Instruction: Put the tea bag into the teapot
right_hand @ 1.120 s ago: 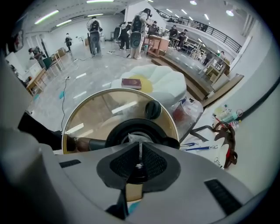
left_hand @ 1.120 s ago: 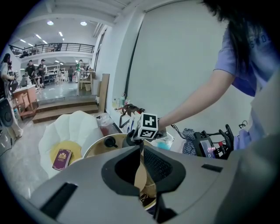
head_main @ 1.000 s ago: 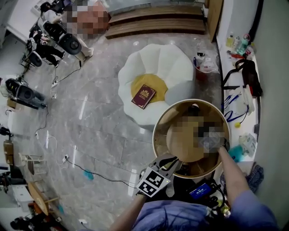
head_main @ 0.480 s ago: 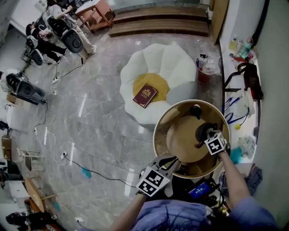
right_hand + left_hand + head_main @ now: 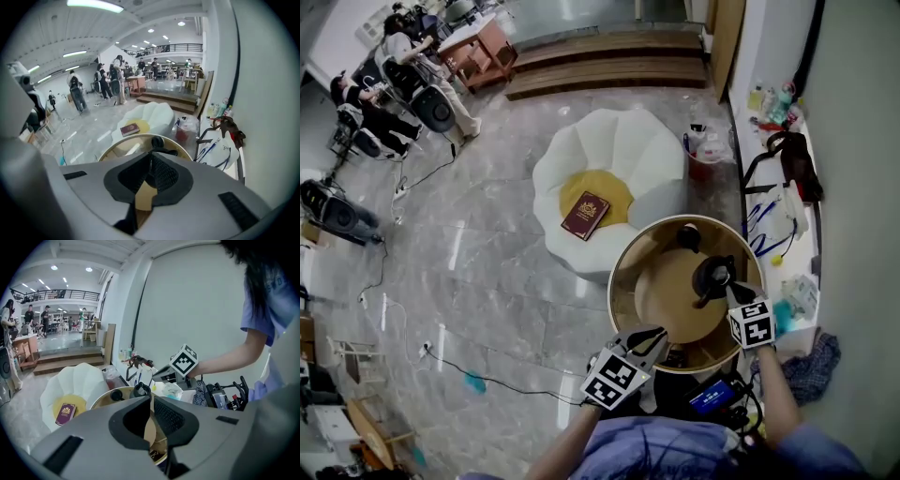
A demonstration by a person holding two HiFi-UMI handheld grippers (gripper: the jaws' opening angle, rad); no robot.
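Tea bag: can't pick it out in any view. If I have it, it's pinched in my R gripper (image 5: 150, 158). Those jaws are squeezed nearly together at the tips w/ only a sliver btwn the pads, and nothing I can name shows there. The teapot (image 5: 712, 275) sits just ahead of and below those tips, on the round table (image 5: 623, 281). A small dark round thing (image 5: 689, 236) lies further out past the pot. It may be the lid, can't tell. My L gripper (image 5: 654, 336) hangs at the table's near edge, well short of the pot. Its jaws are also nearly together, w/ nothing in them.

How I'd do it, prob:
- Centre the R tips over the pot's mouth before letting go.
- Come straight down so anything hanging goes in, not over the rim.
- Open only a little.
- Bring the L in beside the pot to steady it if it slides.
- First check the mouth is actually open.

What each view gives:
- Head view, from above, puts my R tips right at the pot and shows the table layout, but gives no sense of height.
- L gripper view sees it side-on, w/ the R gripper over the pot, so the drop can be judged.
- R gripper view shows the pad contact best, but my own jaws cover most of the pot.
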